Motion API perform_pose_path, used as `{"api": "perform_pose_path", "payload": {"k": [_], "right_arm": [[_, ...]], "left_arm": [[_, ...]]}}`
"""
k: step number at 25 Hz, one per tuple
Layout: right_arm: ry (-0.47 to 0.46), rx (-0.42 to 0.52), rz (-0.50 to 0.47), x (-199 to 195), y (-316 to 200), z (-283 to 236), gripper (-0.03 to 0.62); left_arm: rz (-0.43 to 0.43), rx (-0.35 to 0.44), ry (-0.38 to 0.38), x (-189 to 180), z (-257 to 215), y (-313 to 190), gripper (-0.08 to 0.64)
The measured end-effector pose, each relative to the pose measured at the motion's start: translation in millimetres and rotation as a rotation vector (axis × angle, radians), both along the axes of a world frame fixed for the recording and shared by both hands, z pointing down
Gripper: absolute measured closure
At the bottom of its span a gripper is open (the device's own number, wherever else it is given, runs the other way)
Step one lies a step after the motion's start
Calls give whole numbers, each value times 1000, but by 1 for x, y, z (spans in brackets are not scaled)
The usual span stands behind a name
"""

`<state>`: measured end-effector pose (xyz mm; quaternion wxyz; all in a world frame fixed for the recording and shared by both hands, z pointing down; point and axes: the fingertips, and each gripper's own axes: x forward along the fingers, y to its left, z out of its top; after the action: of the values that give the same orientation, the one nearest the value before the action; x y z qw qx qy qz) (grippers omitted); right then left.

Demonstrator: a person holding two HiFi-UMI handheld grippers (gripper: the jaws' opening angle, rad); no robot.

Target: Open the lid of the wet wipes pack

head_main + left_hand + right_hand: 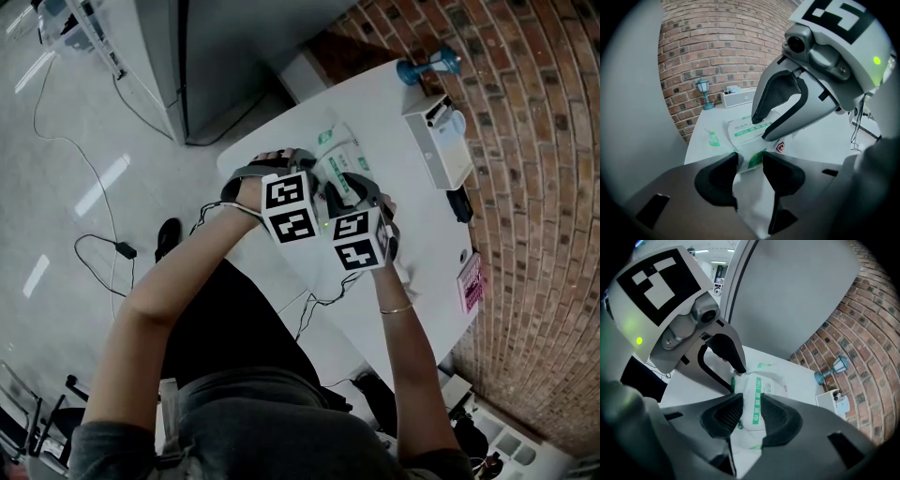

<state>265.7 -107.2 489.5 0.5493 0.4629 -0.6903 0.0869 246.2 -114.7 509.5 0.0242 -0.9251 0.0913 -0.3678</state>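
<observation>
The wet wipes pack (337,150), white with green print, lies at the far left end of the white table (422,234). Both grippers meet on its near end. My left gripper (749,161) has its black pads closed against the pack's (745,129) green-printed edge. In the right gripper view its fingertips (737,367) pinch the pack's near corner. My right gripper (751,405) is shut on the pack (761,387) across its green stripe. In the left gripper view its fingers (776,101) press together on the pack's top. The lid is hidden by the jaws.
A white box-shaped device (439,141) and a blue lantern ornament (427,66) stand near the brick wall (544,141). A small green sachet (712,138) lies left of the pack. A pink card (471,281) and a black item (459,202) sit along the table's wall side.
</observation>
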Motion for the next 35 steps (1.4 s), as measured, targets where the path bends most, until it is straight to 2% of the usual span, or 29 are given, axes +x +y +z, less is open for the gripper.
{"api": "perform_pose_path", "payload": {"k": [10,21,30,35], "right_arm": [[29,-81,2,0,-4,7,499],[71,-100,-28,-1,-4,8,522],[-41,-118,19,-2,-4,3,543],[-56,-123,25,-2,-3,0,551]], "left_arm": [[5,20,4,1,0,0,376],[25,38,6,1,1,0,382],[37,68,-27,0,2,-2,405],[26,77,-30,0,3,-3,425]]}}
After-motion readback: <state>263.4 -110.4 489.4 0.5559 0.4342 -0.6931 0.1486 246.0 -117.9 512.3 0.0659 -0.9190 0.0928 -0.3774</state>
